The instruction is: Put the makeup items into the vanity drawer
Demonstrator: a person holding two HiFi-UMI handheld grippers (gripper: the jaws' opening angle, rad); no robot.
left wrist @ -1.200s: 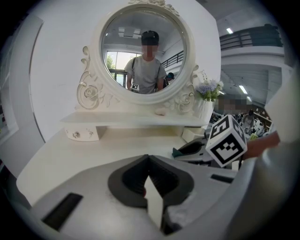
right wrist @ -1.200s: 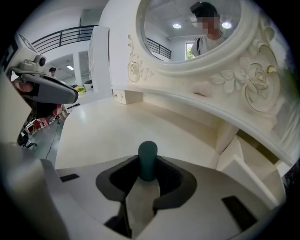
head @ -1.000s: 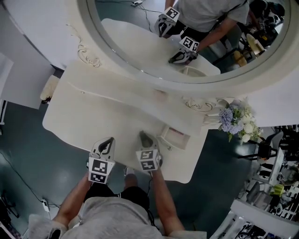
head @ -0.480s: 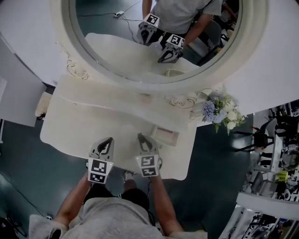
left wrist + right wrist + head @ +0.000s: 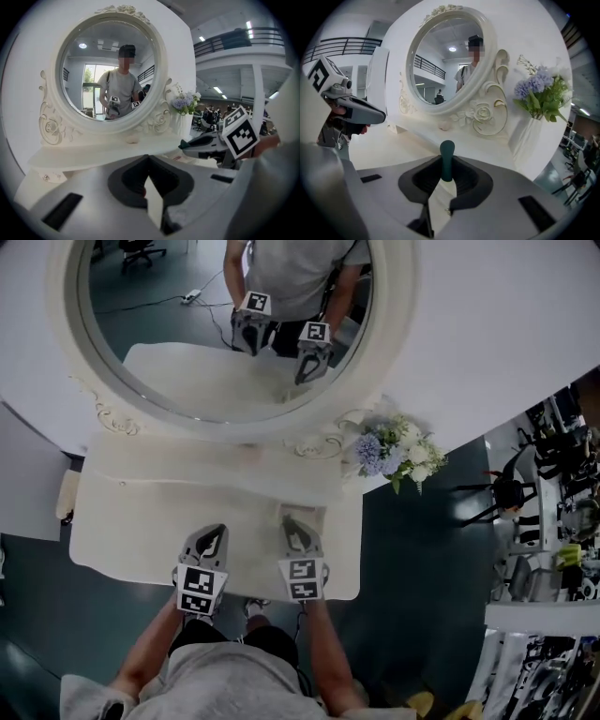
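Over the white vanity (image 5: 131, 521), the left claw (image 5: 212, 536) and right claw (image 5: 294, 527) side by side — mirror (image 5: 169, 352) beyond, flowers (image 5: 394, 451) at right

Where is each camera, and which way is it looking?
Head view: on the person's head, looking steeply down at the vanity table; both forearms, left gripper and right gripper show.
Left gripper view: rides the left gripper, facing the mirror; own jaws show.
Right gripper view: rides the right gripper, facing the mirror; jaws grip a teal stick.
Shared: both gripper views show mirror and flowers.
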